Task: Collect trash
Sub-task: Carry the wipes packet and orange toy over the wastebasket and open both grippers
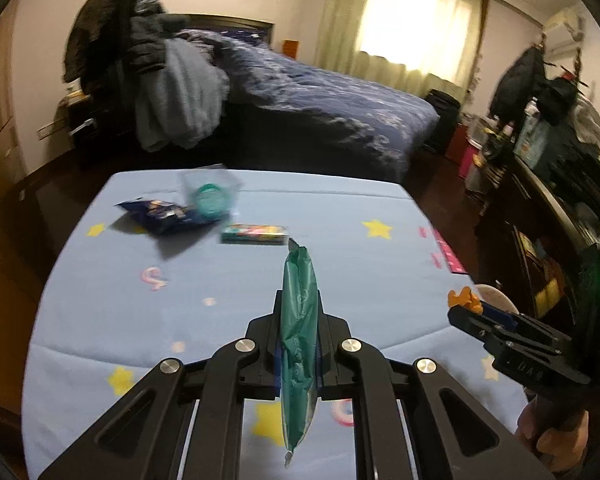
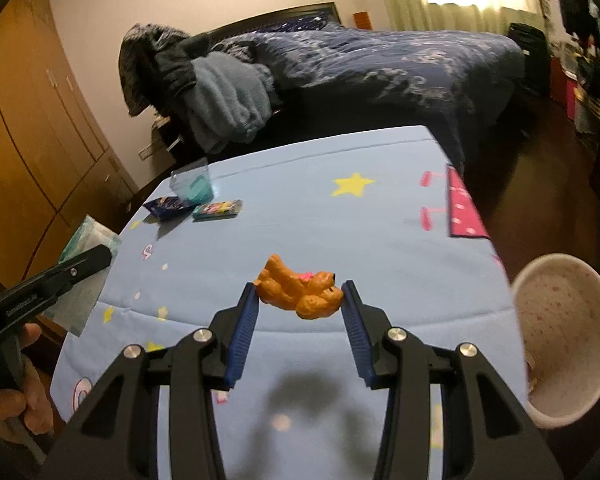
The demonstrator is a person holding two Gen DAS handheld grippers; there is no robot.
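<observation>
Left tongs [image 1: 298, 308]: black, angular linkage arms with bright metal pivot pins, fully closed on a thin green wrapper [image 1: 299, 332]. The wrapper is glossy, crinkled film, held edge-on and upright between the pads, its torn top projecting past the tips.

Right tongs [image 2: 299, 292]: same black frame, with ribbed blue pads [image 2: 246, 332] set partly open and pressing both ends of an orange toy [image 2: 300, 290]. The toy is a lumpy, glossy moulded figure with a small pink bow, carried clear above the desk [image 2: 380, 240].

The desk is covered by a soft, quilted pale-blue cloth printed with yellow stars and pink motifs. At its far left lie three more items: a crumpled dark-blue foil packet [image 1: 164, 216], a flat rectangular multicoloured box [image 1: 255, 234], and a clear plastic case [image 1: 210, 196] with something teal inside.

Just off the desk's right edge stands a round paper cup [image 2: 568, 340], white with small pink specks, its mouth open towards the right wrist camera.

Beyond the desk is a bed [image 1: 320, 96] with a rumpled navy quilt and heaped grey and dark clothing.
</observation>
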